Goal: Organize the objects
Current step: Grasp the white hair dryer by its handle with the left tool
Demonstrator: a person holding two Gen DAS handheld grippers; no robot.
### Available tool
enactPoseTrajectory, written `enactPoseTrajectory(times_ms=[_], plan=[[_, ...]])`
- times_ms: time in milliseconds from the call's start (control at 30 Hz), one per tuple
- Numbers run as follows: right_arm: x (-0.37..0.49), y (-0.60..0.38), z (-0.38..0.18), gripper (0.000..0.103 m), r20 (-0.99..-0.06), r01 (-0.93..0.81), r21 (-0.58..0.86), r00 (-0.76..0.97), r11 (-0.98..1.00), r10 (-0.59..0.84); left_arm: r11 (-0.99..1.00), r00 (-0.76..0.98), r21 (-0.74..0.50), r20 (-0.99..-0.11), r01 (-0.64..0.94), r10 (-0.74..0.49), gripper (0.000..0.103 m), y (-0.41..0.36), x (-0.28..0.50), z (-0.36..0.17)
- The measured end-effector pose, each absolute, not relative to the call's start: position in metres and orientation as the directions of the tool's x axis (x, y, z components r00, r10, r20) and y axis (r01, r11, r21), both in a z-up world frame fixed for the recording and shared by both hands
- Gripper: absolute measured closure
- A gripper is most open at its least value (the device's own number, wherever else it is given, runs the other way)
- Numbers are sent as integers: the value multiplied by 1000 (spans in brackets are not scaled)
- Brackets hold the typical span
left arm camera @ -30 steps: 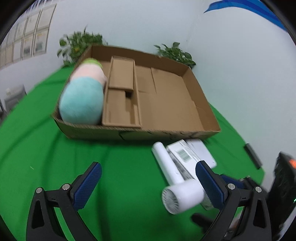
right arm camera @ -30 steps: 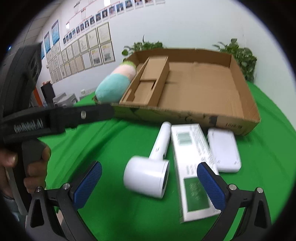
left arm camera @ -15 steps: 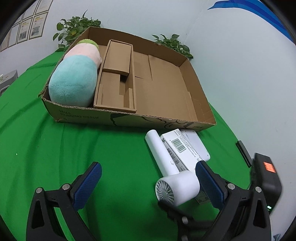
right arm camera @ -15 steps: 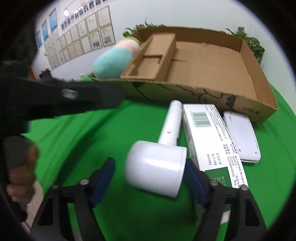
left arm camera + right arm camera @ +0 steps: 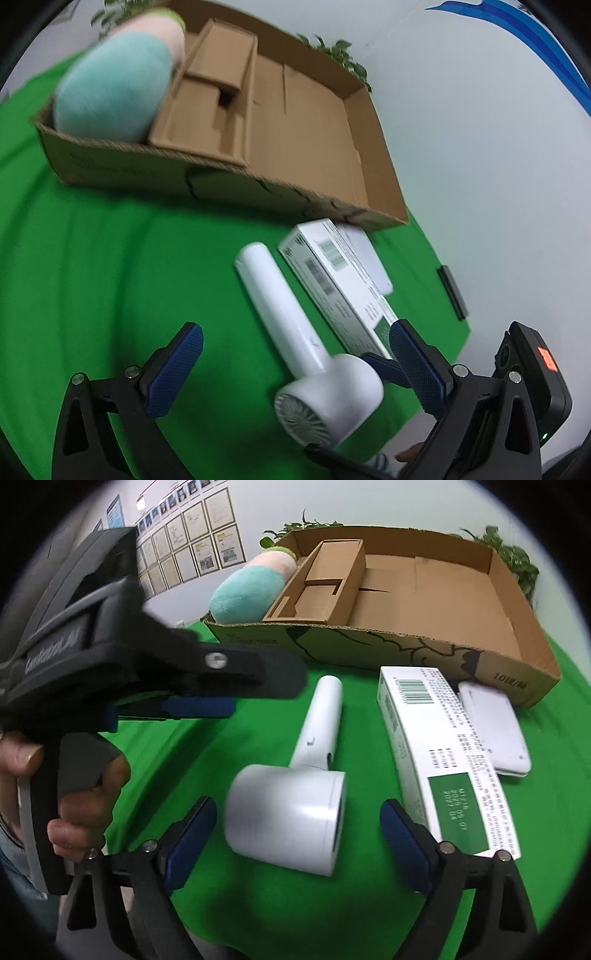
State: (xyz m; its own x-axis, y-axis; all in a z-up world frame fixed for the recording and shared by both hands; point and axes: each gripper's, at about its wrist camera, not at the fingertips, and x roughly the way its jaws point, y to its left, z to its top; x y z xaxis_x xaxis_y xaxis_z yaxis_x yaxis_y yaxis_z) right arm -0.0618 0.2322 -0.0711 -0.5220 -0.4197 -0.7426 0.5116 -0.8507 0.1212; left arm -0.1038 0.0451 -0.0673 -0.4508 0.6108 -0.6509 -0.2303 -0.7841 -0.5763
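A white hair dryer (image 5: 295, 325) (image 5: 288, 819) lies on the green cloth, handle toward the cardboard tray (image 5: 310, 147) (image 5: 443, 590). Its head sits between the pads of my right gripper (image 5: 295, 843), whose jaws are opening and do not press on it. My left gripper (image 5: 295, 369) is open and hangs low over the same head from the other side. A blue right fingertip (image 5: 380, 363) shows behind the head. A teal and pink plush (image 5: 110, 85) (image 5: 247, 590) lies in the tray's left end.
A white and green carton (image 5: 332, 280) (image 5: 443, 757) and a flat white case (image 5: 369, 258) (image 5: 495, 731) lie right of the dryer. A cardboard insert (image 5: 214, 96) sits in the tray. A hand (image 5: 85, 794) grips the left gripper's handle. A black bar (image 5: 452, 291) lies at the table edge.
The left gripper has sunk and tipped down toward the dryer. The right jaws narrowed around the dryer's head, then widened again. The dryer still lies on the cloth.
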Motion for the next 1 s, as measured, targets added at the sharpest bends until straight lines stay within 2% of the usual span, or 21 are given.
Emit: enactPoseTrajectory(times_ms=[233, 300, 333, 433, 467, 667, 800, 1000], plan=[[-58, 230, -70, 11, -740, 527, 123, -516, -841, -432, -727, -367, -646, -633, -234, 681, 8, 63, -113, -81], [-58, 228, -72, 12, -747, 528, 126, -507, -840, -431, -703, -332, -673, -625, -230, 707, 18, 67, -115, -86], [-57, 229, -72, 15, -747, 530, 131, -503, -838, -434, -700, -323, -675, -625, -233, 711, 20, 69, -117, -89], [-57, 230, -74, 36, -758, 518, 132, -496, -845, -423, -704, -304, -676, -638, -219, 707, 26, 73, -119, -94], [-58, 230, -76, 40, -762, 515, 146, -486, -845, -428, -706, -292, -675, -646, -214, 706, 32, 74, -120, -96], [-52, 229, -76, 41, -764, 496, 131, -501, -858, -406, -730, -295, -649, -669, -214, 682, 46, 72, -116, -95], [-50, 227, -74, 41, -762, 483, 126, -512, -866, -397, -740, -302, -645, -678, -191, 670, 65, 66, -114, -97], [-49, 227, -72, 41, -748, 467, 118, -538, -876, -388, -743, -304, -638, -681, -200, 666, 67, 66, -111, -95]])
